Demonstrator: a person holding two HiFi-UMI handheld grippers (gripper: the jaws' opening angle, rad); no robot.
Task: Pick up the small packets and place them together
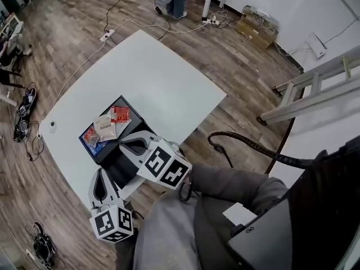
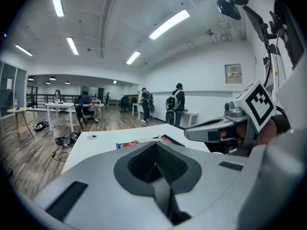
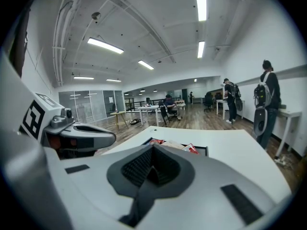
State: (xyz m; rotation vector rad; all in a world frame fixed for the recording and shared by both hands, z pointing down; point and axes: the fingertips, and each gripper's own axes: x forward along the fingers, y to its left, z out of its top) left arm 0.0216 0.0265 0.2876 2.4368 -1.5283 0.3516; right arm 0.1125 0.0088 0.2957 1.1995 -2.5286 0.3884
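Note:
Several small packets lie in a black tray (image 1: 125,101) on the white table (image 1: 163,77): a red one (image 1: 120,114), a beige one (image 1: 104,128) and a blue one (image 1: 90,136). My right gripper (image 1: 128,142) hangs over the tray's near end, just short of the packets, jaws shut with nothing between them. My left gripper (image 1: 100,176) is beside it near the table's front edge, also shut and empty. In the left gripper view the packets (image 2: 139,142) show past the shut left gripper (image 2: 156,164). In the right gripper view the packets (image 3: 172,145) lie ahead of the shut right gripper (image 3: 151,169).
A small round object (image 1: 52,125) sits at the table's left corner. Cables and a power strip (image 1: 107,35) lie on the wooden floor. A ladder (image 1: 315,91) lies at the right. People stand beyond the table (image 2: 173,104).

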